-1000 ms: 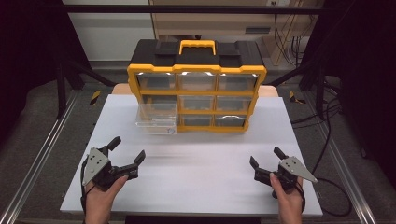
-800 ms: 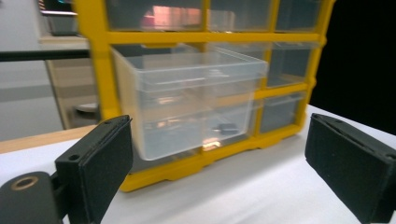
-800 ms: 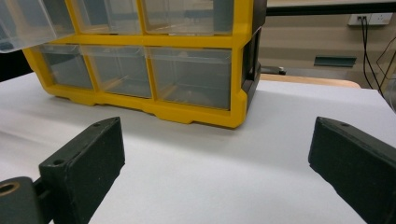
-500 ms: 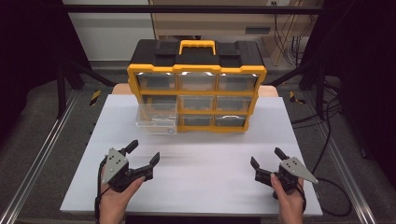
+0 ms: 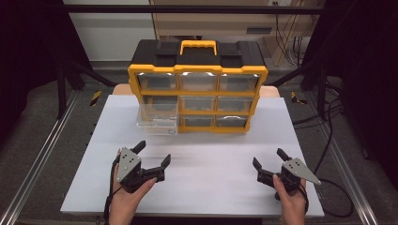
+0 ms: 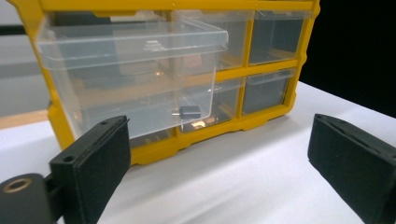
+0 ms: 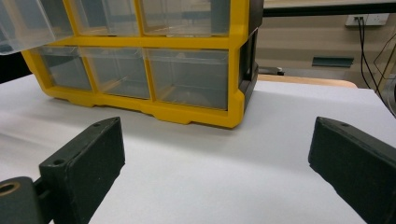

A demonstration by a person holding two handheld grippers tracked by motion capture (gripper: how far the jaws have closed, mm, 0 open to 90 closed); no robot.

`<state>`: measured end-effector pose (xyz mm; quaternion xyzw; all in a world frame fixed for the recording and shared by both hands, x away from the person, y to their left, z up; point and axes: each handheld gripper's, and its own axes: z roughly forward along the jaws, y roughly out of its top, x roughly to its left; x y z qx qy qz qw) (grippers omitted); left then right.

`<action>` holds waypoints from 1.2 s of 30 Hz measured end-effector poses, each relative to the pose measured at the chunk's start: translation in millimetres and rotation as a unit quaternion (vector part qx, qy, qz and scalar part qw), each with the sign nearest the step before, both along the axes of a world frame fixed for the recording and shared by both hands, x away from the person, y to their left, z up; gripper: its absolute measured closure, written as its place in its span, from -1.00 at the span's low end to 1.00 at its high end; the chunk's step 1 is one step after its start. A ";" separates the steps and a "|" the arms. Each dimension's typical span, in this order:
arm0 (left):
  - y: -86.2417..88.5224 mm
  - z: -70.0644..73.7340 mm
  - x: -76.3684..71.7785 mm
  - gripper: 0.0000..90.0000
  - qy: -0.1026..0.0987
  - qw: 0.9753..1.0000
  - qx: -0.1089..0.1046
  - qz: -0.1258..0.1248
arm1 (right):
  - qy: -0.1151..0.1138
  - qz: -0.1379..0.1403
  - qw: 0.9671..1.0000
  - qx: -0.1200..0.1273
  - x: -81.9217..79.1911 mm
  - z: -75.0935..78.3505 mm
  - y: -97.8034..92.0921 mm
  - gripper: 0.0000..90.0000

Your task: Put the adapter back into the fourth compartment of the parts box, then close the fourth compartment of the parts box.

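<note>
White table [image 5: 197, 187] | yellow organizer [image 5: 197, 89], clear drawer [image 5: 157, 117] out | both claws released: left claw [image 5: 154, 152], right claw [image 5: 268, 157]

Yellow-framed, black-topped organizer [image 5: 197, 79], clear drawer [image 5: 157, 116], white table [image 5: 206, 173].

**Right gripper facing organizer, jaws wide**

Right gripper [image 7: 217, 172] low over the white surface [image 7: 224, 182], both black jaws spread far apart, nothing between them. Yellow drawer organizer [image 7: 187, 109] ahead, upper left, standing on the surface, clear drawers shut along its bottom row. One clear drawer [image 7: 23, 21] juts out at top left. Cables hang at far right.
</note>
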<state>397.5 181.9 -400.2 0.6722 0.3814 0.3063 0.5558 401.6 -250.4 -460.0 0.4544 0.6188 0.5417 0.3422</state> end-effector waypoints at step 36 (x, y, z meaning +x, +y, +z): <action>2.1 -7.2 19.2 1.00 0.018 0.998 -0.030 0.054 | -0.003 0.000 1.000 0.005 -3.5 0.4 -1.7 -0.92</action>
